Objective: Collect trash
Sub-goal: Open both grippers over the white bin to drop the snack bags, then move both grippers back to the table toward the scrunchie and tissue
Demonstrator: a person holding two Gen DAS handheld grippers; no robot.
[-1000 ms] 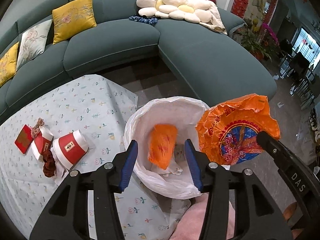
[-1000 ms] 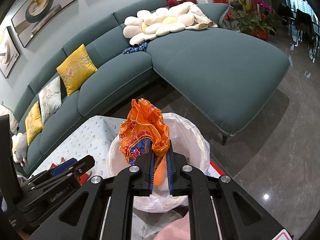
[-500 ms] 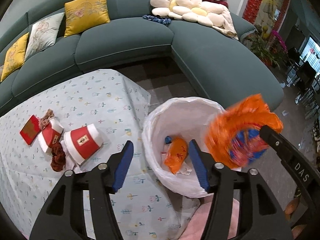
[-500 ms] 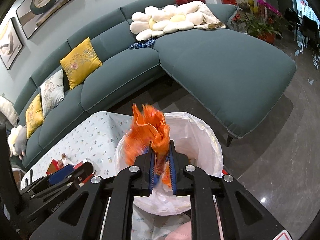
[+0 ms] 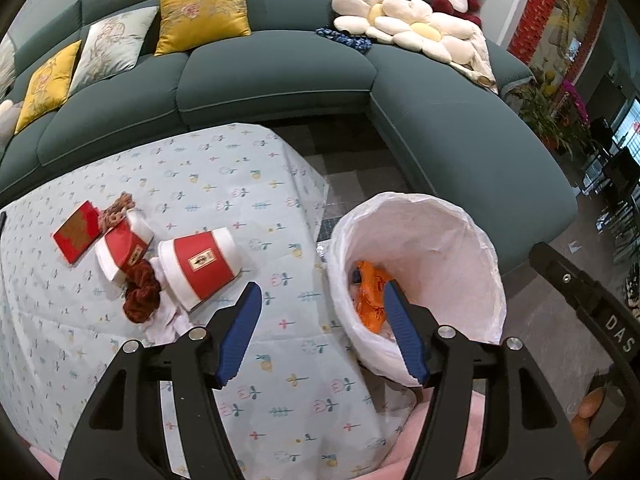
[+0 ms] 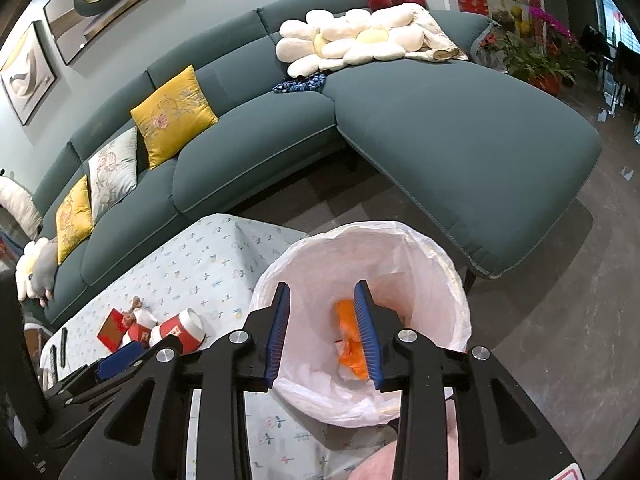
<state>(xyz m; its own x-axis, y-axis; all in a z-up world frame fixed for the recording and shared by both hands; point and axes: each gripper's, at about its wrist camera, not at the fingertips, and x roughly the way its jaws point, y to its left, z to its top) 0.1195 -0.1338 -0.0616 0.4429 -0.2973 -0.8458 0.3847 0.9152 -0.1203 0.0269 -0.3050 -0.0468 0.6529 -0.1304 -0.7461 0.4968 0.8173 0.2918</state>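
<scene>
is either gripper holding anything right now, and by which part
Nothing is held. The right gripper is open over the bin bag, with the orange wrapper lying loose inside. The left gripper is open and empty too.

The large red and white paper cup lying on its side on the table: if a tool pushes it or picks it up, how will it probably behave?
The large red and white paper cup lies on its side, so a push would probably roll it, curving because it tapers. It looks like thin paper, probably light and easy to crush. The crumpled white tissue beside it may drag along.
</scene>
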